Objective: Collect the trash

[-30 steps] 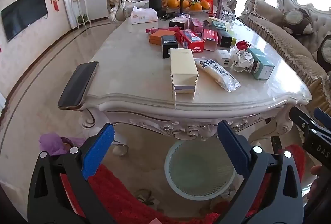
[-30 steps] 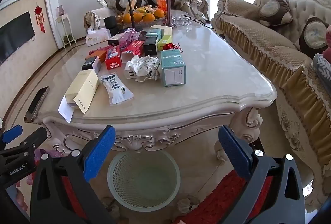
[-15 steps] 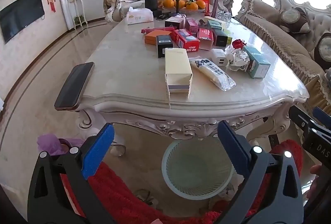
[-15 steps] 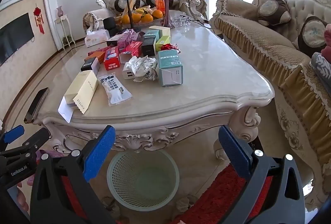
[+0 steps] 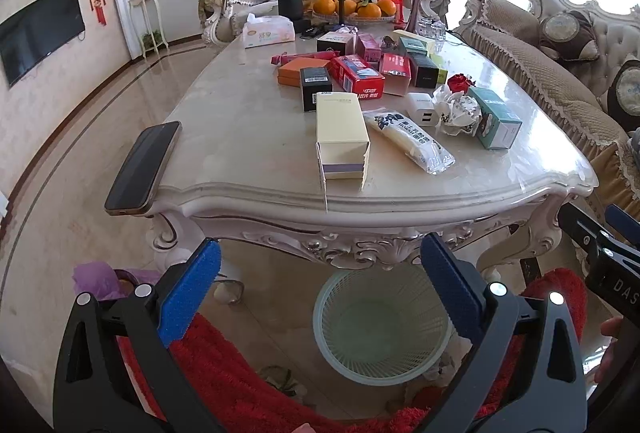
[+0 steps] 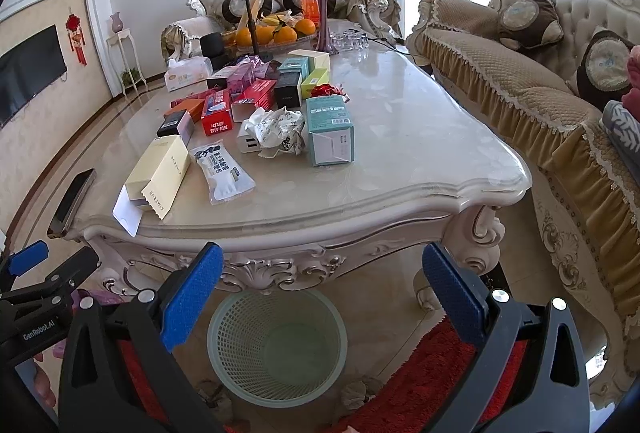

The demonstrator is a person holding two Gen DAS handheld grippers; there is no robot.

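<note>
Both my tools, left tool (image 5: 320, 297) and right tool (image 6: 322, 299), gape wide and carry nothing. The basket (image 6: 276, 345) sits on the floor just below them, under the desk (image 6: 400, 169) edge. At 11 o'clock lies the plastic wrapper (image 6: 222, 173): light, limp, slippery, so pinch mid-body. Beyond, at 12, the crumpled paper (image 6: 278, 131) looks soft; squeeze its bulk.

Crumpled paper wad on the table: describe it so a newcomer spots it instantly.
Start at the long cream marble table and go to the cluster of cartons at its near end. The crumpled white printed paper wad sits between a small white charger block and a teal carton. It is the only shapeless, wrinkled item among straight-edged boxes.
</note>
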